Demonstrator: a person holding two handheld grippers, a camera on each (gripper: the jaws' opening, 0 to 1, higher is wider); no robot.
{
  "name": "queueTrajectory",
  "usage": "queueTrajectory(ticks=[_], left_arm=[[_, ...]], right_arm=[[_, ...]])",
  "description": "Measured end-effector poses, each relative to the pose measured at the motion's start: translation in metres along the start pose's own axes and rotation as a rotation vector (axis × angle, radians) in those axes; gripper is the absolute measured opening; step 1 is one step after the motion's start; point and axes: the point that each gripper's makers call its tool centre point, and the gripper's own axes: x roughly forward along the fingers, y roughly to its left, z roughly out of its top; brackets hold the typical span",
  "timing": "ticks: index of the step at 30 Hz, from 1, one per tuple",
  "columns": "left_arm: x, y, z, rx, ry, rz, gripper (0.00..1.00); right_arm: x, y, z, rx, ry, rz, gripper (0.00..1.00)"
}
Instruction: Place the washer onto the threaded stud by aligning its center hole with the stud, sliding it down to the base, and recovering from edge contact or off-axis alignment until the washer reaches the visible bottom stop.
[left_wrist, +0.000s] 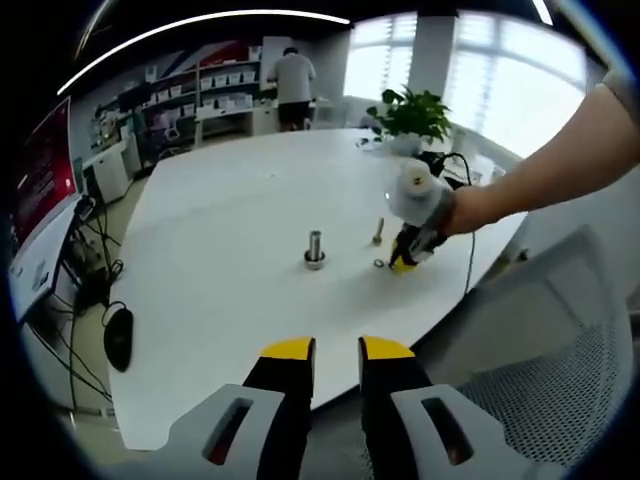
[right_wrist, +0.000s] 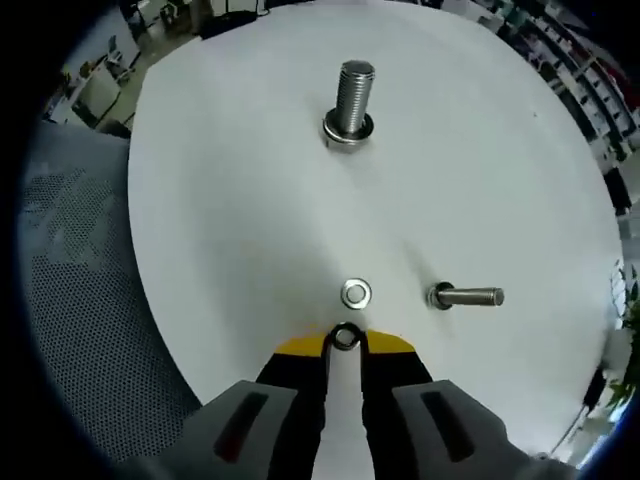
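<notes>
Steel washer (right_wrist: 345, 337) between right gripper (right_wrist: 345, 342) tips

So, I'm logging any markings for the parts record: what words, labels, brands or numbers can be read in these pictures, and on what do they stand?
No text can be read.
Red screen at the edge of the left gripper view: any markings too blurred to read.
Shelf items at the back of the room: too small to read.
Large stud, washer, smaller bolt and white table: no markings visible.

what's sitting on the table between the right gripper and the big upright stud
In the right gripper view, a loose shiny washer lies just beyond the right gripper; past it is bare white table up to the stud.
</notes>
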Motion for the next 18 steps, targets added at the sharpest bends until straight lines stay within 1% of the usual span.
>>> queueTrajectory(ticks=[3, 6, 8, 13, 18], left_arm=[[0.0, 0.0, 0.0, 0.0, -0.001, 0.0, 0.15], [0.0, 0.0, 0.0, -0.001, -0.001, 0.002, 0.15], [0.0, 0.001, 0.0, -0.002, -0.001, 0.003, 0.15], [0.0, 0.001, 0.001, -0.002, -0.002, 0.002, 0.15], [-0.001, 0.001, 0.002, -0.002, -0.009, 0.005, 0.15]], right_arm=[[-0.001, -0.002, 0.0, 0.055, -0.021, 0.019, 0.13], [-0.001, -0.005, -0.003, 0.071, -0.003, 0.007, 0.13], [-0.003, -0.007, -0.004, 0.084, -0.013, 0.006, 0.13], [-0.014, -0.02, -0.002, 0.11, -0.043, -0.018, 0.13], [-0.027, -0.039, 0.003, 0.131, -0.069, -0.05, 0.13]])
